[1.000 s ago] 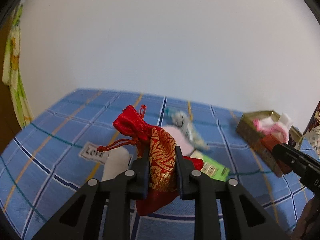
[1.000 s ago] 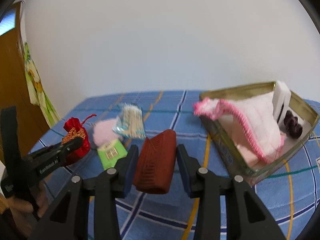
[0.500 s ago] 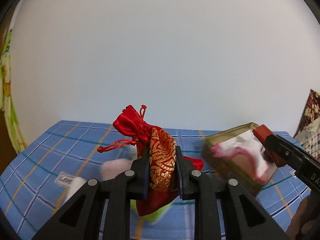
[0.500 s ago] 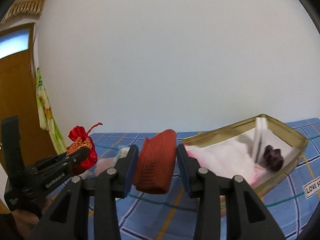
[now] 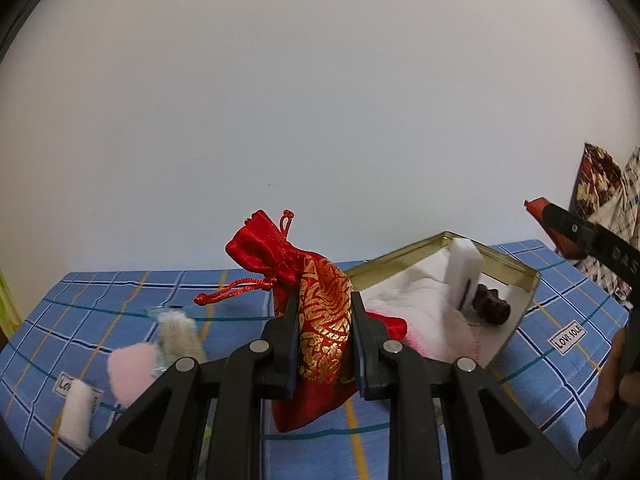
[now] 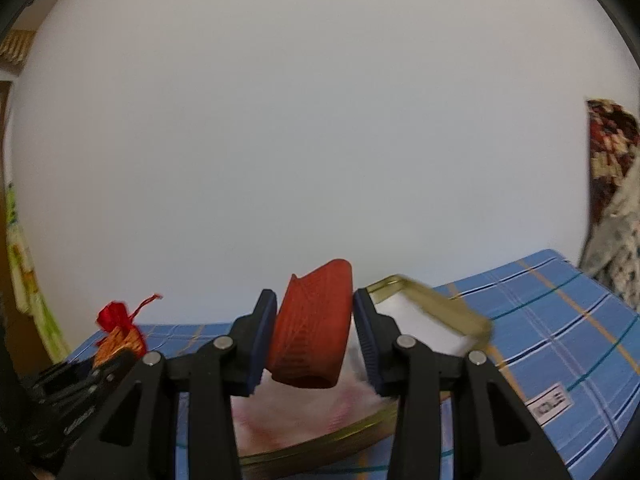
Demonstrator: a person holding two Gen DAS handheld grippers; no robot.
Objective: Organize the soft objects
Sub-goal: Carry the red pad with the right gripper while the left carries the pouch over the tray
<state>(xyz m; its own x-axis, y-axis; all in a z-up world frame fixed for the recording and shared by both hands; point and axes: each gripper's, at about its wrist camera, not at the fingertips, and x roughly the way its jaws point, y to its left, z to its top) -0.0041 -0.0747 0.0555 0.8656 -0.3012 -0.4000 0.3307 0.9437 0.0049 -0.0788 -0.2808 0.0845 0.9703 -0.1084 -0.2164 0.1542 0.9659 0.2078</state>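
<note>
My left gripper is shut on a red and gold drawstring pouch, held above the blue checked cloth, just left of the gold tin. My right gripper is shut on a rust-red ribbed soft object, held over the tin. The tin holds a white cloth with pink edging, a white block and a dark maroon item. The pouch also shows at the left of the right wrist view.
On the cloth to the left lie a pink puff, a grey-white packet and a white piece. Patterned fabric hangs at the right. A plain white wall stands behind the table.
Both grippers have moved right toward the tin with their objects still held. The right gripper now sits over the tin; the left one is beside it.
</note>
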